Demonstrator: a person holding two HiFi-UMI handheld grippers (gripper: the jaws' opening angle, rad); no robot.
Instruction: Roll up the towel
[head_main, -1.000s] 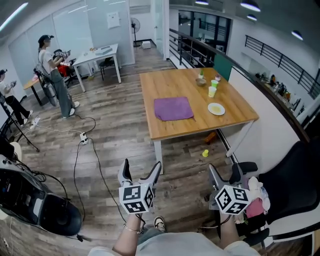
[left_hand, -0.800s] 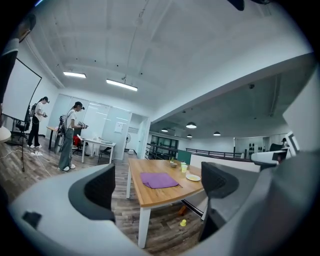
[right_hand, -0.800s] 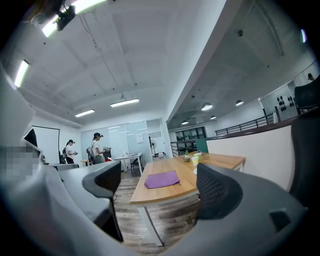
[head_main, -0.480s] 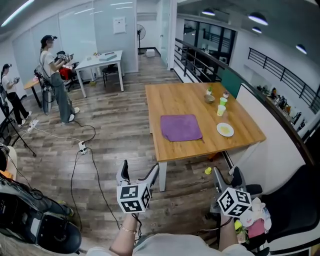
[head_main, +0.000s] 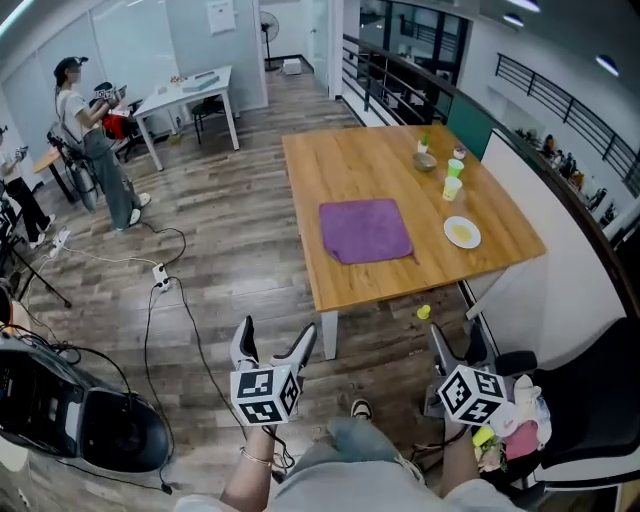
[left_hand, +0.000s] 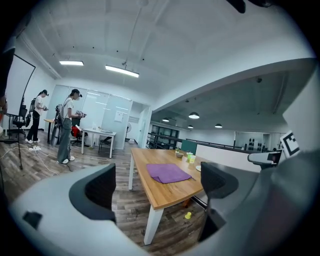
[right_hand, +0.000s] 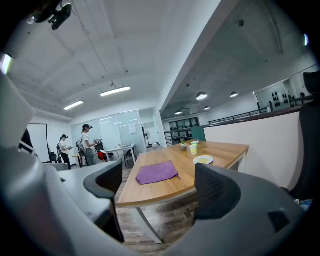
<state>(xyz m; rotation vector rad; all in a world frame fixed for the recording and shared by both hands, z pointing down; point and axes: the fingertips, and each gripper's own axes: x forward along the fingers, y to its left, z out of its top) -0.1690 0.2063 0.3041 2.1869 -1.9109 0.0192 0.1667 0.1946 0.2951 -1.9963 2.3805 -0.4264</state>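
Purple towel (head_main: 365, 230), left claw (head_main: 280, 330), right claw (head_main: 457, 330) apart, empty, right just narrowing, bracelet (head_main: 258, 458) only in head view.

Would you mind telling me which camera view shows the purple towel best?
The head view: it looks down on the towel, showing its whole outline lying flat on the wooden table. Both gripper views see it from low and far off, as a thin foreshortened patch.
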